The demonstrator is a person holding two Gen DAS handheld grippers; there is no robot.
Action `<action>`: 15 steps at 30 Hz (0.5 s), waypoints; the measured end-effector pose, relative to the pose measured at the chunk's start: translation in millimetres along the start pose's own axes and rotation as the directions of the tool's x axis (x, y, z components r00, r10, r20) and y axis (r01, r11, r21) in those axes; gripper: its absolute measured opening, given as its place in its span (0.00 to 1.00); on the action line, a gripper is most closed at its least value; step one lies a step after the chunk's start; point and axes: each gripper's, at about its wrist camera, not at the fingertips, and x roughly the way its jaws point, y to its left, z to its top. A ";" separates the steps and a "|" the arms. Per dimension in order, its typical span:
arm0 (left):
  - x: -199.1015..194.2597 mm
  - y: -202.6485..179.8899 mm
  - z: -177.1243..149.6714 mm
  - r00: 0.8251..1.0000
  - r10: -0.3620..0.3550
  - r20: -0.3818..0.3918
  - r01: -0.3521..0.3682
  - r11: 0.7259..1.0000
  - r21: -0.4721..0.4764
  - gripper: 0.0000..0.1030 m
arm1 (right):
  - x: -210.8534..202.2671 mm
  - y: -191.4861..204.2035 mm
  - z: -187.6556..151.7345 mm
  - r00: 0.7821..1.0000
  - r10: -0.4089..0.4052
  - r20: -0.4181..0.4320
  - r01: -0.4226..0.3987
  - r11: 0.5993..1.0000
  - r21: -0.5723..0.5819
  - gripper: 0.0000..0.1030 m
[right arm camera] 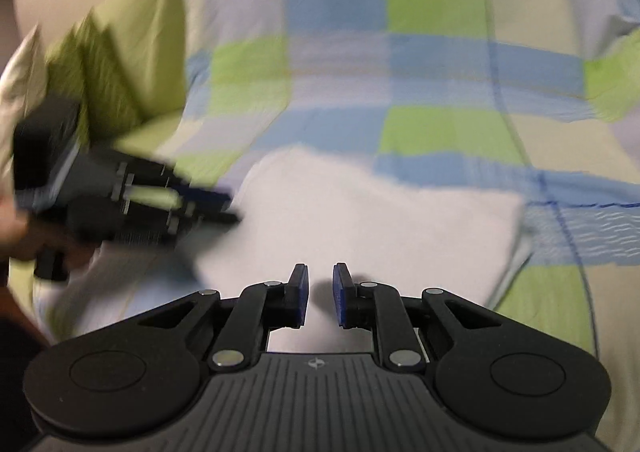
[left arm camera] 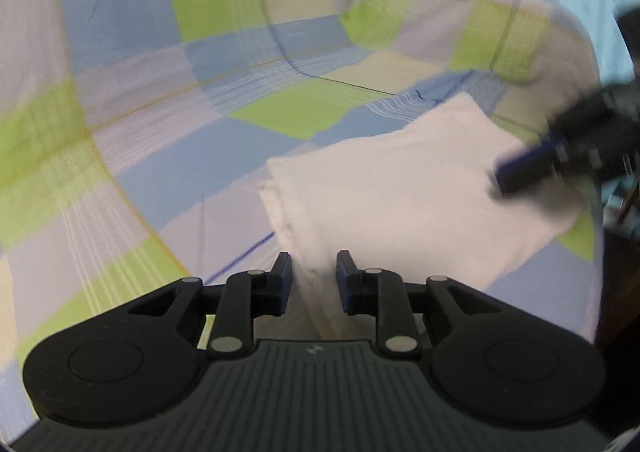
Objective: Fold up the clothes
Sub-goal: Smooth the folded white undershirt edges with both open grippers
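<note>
The left wrist camera looked forward along its fingers from low and close over a folded white cloth [left arm camera: 400, 188] on a blue, green and lilac checked bedsheet [left arm camera: 200, 72]. The right wrist camera faced the same cloth [right arm camera: 360, 212] from its opposite side. Each view caught the other gripper, blurred.

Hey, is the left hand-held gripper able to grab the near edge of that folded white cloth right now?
Probably yes. The left hand-held gripper has its jaws apart with the folded white cloth lying right at them on the checked bedsheet. The right hand-held gripper is at the far side, not in the way.
</note>
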 end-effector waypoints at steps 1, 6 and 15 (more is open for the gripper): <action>-2.4 0.5 0.5 1.000 0.009 -0.002 -0.009 1.000 0.011 0.23 | -0.5 4.8 -3.4 1.000 -0.017 -0.026 0.016 0.999 -0.030 0.17; -26.2 -12.2 6.9 0.998 0.059 0.032 -0.063 0.990 0.123 0.19 | -19.3 9.5 -18.2 0.991 -0.101 -0.083 0.098 0.994 -0.042 0.16; -8.1 -66.4 5.5 0.996 -0.094 0.008 0.090 0.978 0.186 0.20 | -41.7 15.5 -20.7 0.987 -0.148 0.059 0.146 0.988 0.045 0.16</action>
